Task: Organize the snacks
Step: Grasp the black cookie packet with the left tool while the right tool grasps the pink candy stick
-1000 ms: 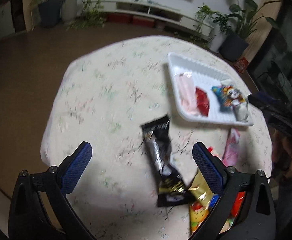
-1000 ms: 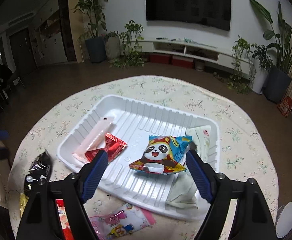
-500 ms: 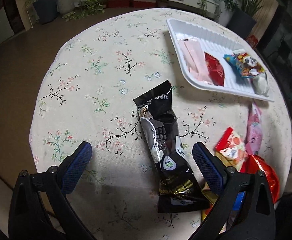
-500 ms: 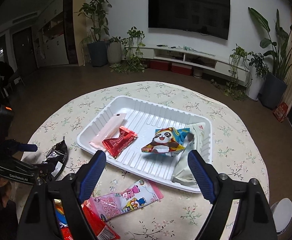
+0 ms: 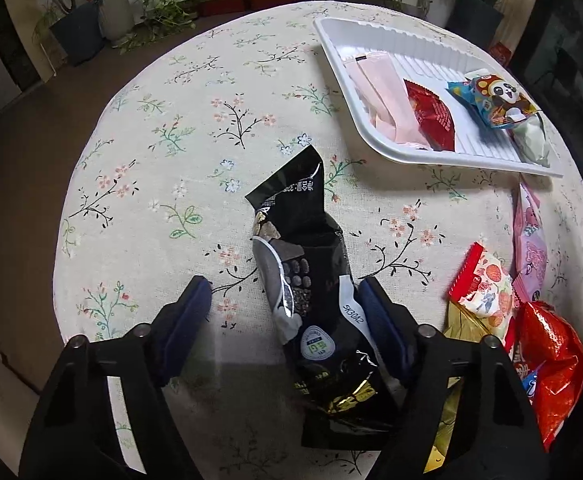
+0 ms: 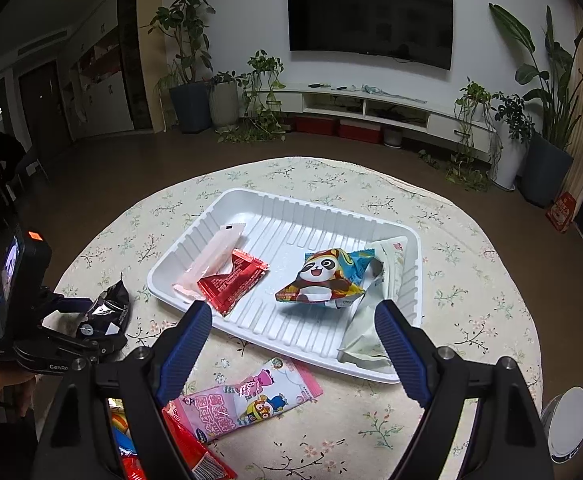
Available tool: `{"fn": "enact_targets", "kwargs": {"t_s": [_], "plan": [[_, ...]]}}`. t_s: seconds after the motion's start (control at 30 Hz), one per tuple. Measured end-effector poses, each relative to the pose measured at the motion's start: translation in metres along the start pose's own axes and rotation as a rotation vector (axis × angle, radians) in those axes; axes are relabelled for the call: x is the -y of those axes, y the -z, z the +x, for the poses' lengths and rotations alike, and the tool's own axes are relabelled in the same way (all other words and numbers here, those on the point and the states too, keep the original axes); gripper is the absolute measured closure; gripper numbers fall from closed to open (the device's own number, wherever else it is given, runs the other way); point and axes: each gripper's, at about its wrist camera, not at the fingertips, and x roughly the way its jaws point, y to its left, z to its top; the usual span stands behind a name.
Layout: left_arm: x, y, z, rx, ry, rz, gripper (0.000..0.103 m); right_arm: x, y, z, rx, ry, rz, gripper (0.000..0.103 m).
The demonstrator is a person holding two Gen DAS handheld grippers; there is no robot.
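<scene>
A black snack packet [image 5: 311, 280] lies on the floral tablecloth, its near part between the fingers of my left gripper [image 5: 285, 300]. The jaws stand partly open; the right finger [image 5: 379, 320] touches the packet, the left is apart. A white tray [image 5: 407, 36] at the far right holds a pink packet [image 5: 379, 92], a red packet [image 5: 431, 114], a panda packet [image 5: 495, 102] and a pale packet [image 5: 531, 140]. My right gripper [image 6: 293, 330] is open and empty above the tray's [image 6: 291, 208] near edge. The left gripper and black packet [image 6: 107, 308] show at left.
Loose snacks lie at the table's near right: a pink cartoon packet [image 6: 251, 400], a red-and-white packet [image 5: 483, 288] and a shiny red bag [image 5: 547, 364]. The round table's edge [image 5: 67, 216] drops to brown floor. Potted plants and a TV shelf [image 6: 371, 108] stand behind.
My left gripper has moved forward onto the black packet and its jaws have narrowed around it. My right gripper has drawn back from the tray.
</scene>
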Motion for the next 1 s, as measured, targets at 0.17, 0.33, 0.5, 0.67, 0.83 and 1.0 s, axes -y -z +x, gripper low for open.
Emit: {"fn": "enact_targets", "kwargs": {"t_s": [0.17, 0.33, 0.5, 0.67, 0.83, 1.0], "plan": [[-0.002, 0.000, -0.003, 0.020, 0.012, 0.020, 0.047, -0.001, 0.001, 0.005, -0.013, 0.003, -0.002, 0.017], [-0.007, 0.005, -0.006, 0.044, 0.022, 0.028, 0.048, -0.001, 0.004, 0.011, -0.036, 0.002, -0.004, 0.018], [-0.012, 0.013, -0.010, 0.082, 0.036, 0.043, 0.048, 0.012, 0.012, 0.010, -0.076, -0.035, 0.094, 0.019], [-0.022, 0.015, -0.013, 0.100, 0.096, 0.019, 0.049, 0.026, 0.047, 0.006, -0.181, -0.110, 0.316, 0.018], [-0.027, 0.019, -0.014, 0.114, 0.128, 0.021, 0.049, 0.022, 0.074, 0.017, -0.301, -0.093, 0.432, 0.018], [-0.027, 0.021, -0.015, 0.120, 0.131, 0.045, 0.048, 0.007, 0.074, 0.034, -0.382, -0.047, 0.467, 0.019]]}}
